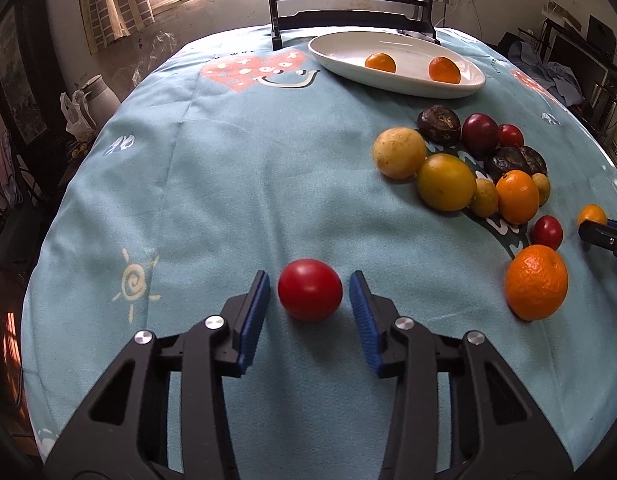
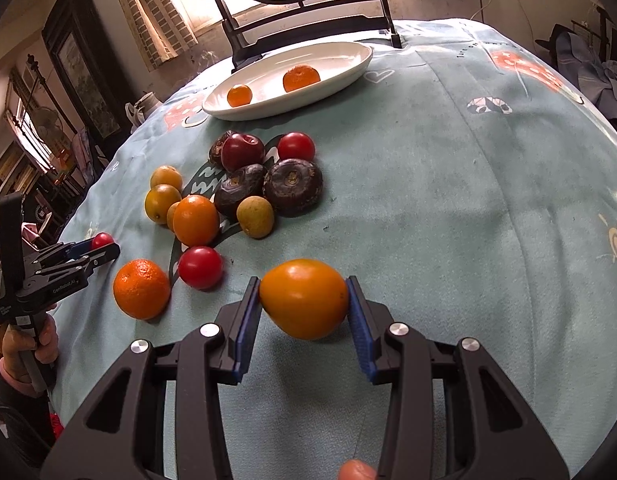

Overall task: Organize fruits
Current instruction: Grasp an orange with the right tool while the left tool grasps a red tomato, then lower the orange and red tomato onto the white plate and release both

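Closing in on a red cherry tomato [image 1: 310,289] near the table's near edge, left gripper [image 1: 309,292] has its blue pads either side of it with slivers of cloth still showing, so not clamped yet. Right gripper [image 2: 304,300] is clenched on an orange egg-shaped fruit [image 2: 304,298], probably a kumquat or small tomato, apparently lifted off the blue tablecloth [image 2: 428,200]. White oval dish [image 1: 396,78] sits at the far edge holding two small oranges [image 1: 380,62]; the rest of the fruit pile [image 1: 460,160] lies loose mid-table, a mandarin [image 1: 536,282] nearer. Risks: tomato is round and slick, so an off-centre pinch could squirt it off the near edge; too much squeeze splits it. Right fruit is gripped across its wide middle, and a tilt on the way to the dish could let it slip. Hard to read: the dark wrinkled fruits [image 2: 292,186] could be water chestnuts or passion fruit, can't say. The person's hand [image 2: 28,344] is cut off at the left-hand frame edge.
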### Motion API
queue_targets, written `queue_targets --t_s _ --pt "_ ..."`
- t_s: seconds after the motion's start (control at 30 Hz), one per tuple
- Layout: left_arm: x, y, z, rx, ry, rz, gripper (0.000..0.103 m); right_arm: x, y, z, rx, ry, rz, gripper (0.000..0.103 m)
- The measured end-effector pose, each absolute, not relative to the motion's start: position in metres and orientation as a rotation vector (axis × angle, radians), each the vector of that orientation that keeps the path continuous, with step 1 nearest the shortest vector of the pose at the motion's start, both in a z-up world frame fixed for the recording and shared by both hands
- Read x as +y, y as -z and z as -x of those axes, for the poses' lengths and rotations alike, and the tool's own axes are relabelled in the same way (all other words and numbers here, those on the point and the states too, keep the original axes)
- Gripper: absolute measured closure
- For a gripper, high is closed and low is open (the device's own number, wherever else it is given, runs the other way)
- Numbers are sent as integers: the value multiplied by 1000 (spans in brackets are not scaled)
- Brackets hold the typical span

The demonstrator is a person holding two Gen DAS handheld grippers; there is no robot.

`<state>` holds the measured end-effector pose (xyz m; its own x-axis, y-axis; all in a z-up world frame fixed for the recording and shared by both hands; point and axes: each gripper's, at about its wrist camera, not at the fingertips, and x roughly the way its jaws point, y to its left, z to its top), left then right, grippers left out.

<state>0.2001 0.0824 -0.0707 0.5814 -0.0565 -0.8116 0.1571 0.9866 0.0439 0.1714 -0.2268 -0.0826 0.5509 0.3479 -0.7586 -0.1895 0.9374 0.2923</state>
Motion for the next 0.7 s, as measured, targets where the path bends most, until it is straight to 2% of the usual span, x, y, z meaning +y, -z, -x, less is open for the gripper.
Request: queue_targets --t_s 0.17,0.4,0.53,0.7 --pt "79 70 -198 936 118 -127 73 -228 83 -172 939 -318 -190 61" --pt "82 55 -196 921 145 -86 73 -225 79 -171 926 -327 -170 61" --pt "78 19 -215 878 207 -54 73 -222 43 -187 860 -382 -172 61" --pt "47 -20 -280 814 276 -32 73 -215 -4 -246 704 -378 -147 60"
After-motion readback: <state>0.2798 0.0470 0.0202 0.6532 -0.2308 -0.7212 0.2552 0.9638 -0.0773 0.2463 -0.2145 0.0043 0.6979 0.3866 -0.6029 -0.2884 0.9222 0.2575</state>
